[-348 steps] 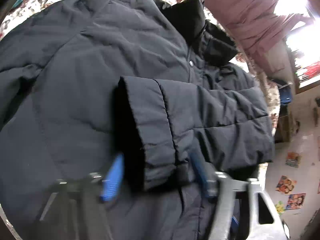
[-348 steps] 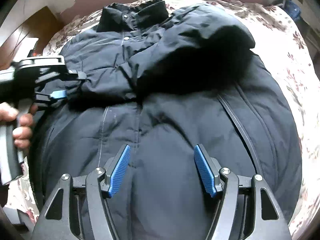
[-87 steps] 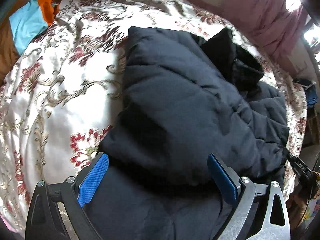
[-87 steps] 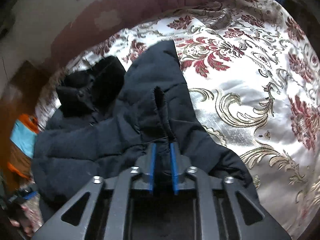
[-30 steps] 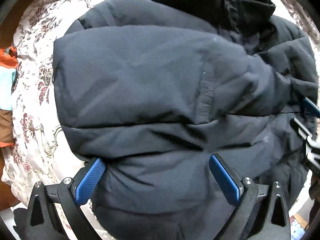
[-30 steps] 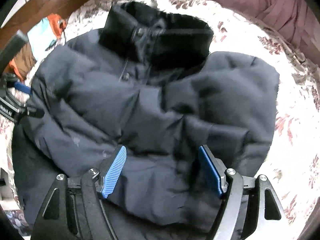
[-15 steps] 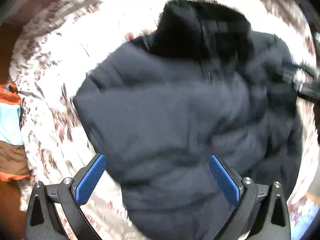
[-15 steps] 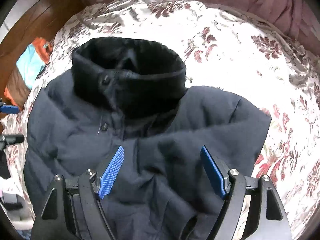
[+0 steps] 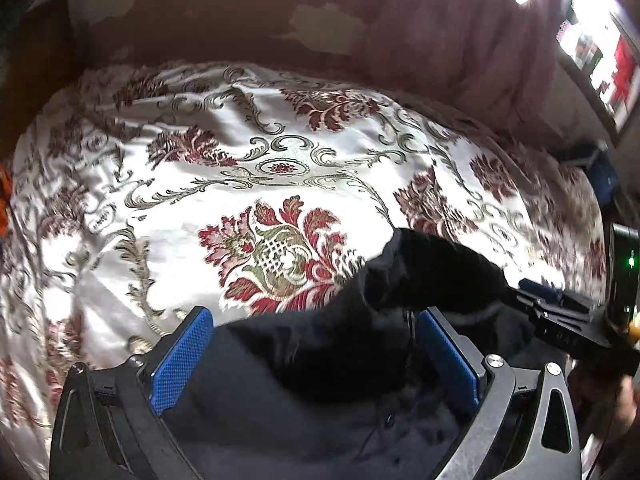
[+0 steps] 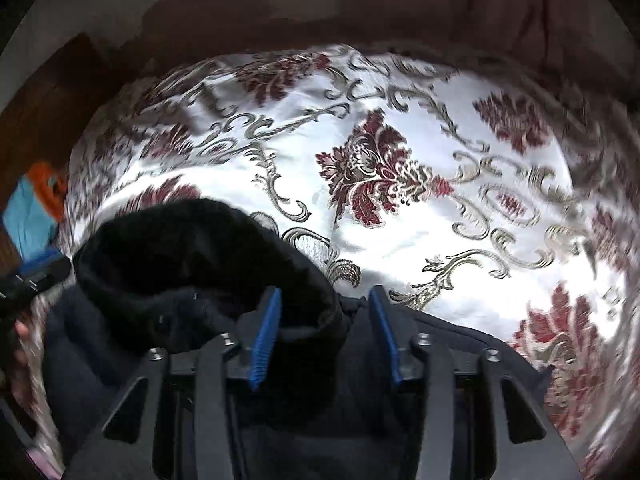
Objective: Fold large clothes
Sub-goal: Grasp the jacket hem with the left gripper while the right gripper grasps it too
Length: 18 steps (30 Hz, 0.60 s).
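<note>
- My left tool [image 9: 316, 354] gapes wide, the dark navy padded jacket [image 9: 320, 392] lying between its pads, ungripped.
- My right tool [image 10: 324, 334], half open, straddles its black collar [image 10: 192, 256] on the floral bedspread [image 10: 400, 208].

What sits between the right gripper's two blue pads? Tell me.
The jacket's black collar: its edge lies in the right gripper, with the pads apart, as the right wrist view shows.

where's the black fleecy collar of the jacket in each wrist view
Left wrist view: the black collar sits right of centre, low, just beyond the left gripper, with the right gripper reaching in beside it.
Right wrist view: the black collar is at lower left, its right end between the fingers of the right gripper.
Shared landmark: the floral bedspread behind it.
</note>
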Motion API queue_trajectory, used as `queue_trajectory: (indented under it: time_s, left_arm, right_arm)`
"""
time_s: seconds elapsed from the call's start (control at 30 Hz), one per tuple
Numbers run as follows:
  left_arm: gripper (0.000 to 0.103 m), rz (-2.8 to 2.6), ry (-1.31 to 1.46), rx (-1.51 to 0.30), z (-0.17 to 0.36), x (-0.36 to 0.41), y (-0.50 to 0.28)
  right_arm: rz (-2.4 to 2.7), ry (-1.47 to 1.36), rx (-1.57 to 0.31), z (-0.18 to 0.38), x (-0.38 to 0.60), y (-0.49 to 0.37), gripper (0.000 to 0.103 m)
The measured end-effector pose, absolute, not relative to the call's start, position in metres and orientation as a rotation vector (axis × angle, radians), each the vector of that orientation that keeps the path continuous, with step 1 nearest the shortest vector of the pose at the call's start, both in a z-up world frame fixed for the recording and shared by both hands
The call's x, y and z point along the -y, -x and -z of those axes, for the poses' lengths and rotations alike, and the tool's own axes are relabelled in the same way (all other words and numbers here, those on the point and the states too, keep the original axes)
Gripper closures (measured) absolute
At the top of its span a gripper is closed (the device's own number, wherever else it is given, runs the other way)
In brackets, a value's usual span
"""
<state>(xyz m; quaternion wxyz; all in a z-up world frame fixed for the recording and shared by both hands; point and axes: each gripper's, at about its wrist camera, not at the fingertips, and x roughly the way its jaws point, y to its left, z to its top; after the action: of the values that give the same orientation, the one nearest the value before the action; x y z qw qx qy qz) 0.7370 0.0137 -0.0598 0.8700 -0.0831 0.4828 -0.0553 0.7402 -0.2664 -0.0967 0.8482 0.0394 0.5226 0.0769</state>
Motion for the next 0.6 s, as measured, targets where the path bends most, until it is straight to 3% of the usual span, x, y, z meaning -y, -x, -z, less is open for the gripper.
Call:
queue_trajectory:
  time_s: [0.1, 0.17, 0.2, 0.27, 0.37, 0.6]
  left_arm:
    - [0.028, 0.101, 0.192, -1.049, 0.074, -0.008, -0.750]
    - [0.052, 0.112, 0.214, -1.074, 0.082, -0.004, -0.751]
    - [0.058, 0.130, 0.238, -1.075, 0.084, -0.004, -0.751]
    - [0.087, 0.179, 0.291, -1.061, 0.085, -0.005, -0.751]
    - [0.094, 0.216, 0.272, -1.023, 0.077, -0.002, -0.740]
    - [0.097, 0.276, 0.217, -1.001, 0.069, -0.016, -0.701]
  right_arm:
    - [-0.174, -0.127, -1.123, 0.106, 0.266, -0.749, 0.074]
    - [-0.193, -0.122, -1.124, 0.109, 0.262, -0.746, 0.088]
    - [-0.204, -0.115, -1.122, 0.109, 0.259, -0.745, 0.090]
    - [-0.238, -0.091, -1.103, 0.105, 0.256, -0.737, 0.093]
    - [-0.266, -0.056, -1.065, 0.096, 0.260, -0.723, 0.094]
    - [-0.281, -0.024, -1.040, 0.095, 0.287, -0.678, 0.097]
